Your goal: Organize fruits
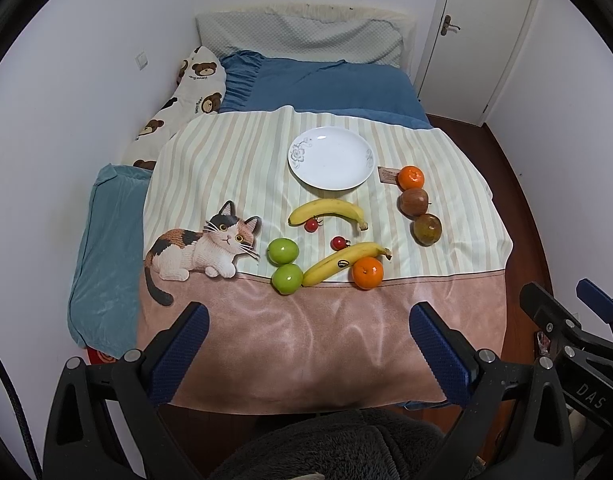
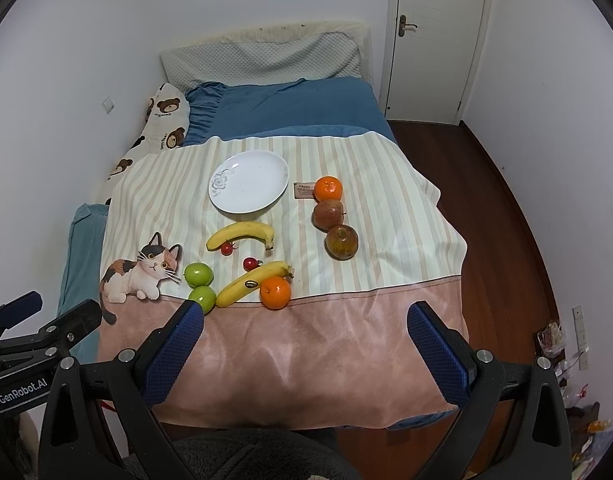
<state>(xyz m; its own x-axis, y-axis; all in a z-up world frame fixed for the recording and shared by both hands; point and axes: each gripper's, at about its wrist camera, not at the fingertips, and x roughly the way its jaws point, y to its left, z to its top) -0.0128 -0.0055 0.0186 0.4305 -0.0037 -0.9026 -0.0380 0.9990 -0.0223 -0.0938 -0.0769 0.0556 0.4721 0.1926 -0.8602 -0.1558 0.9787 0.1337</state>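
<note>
Fruit lies on a striped cloth on a bed. A white plate sits at the back, empty. In front of it lie two bananas, two cherry tomatoes, two green apples and an orange. At the right stand another orange and two brownish-red apples. My left gripper is open and empty above the cloth's pink front band. My right gripper is open and empty there too, near the orange.
A blue duvet, grey pillow and bear-print pillow lie behind the cloth. A teal cushion lies left. A wall runs along the left. Wooden floor and a white door are at the right.
</note>
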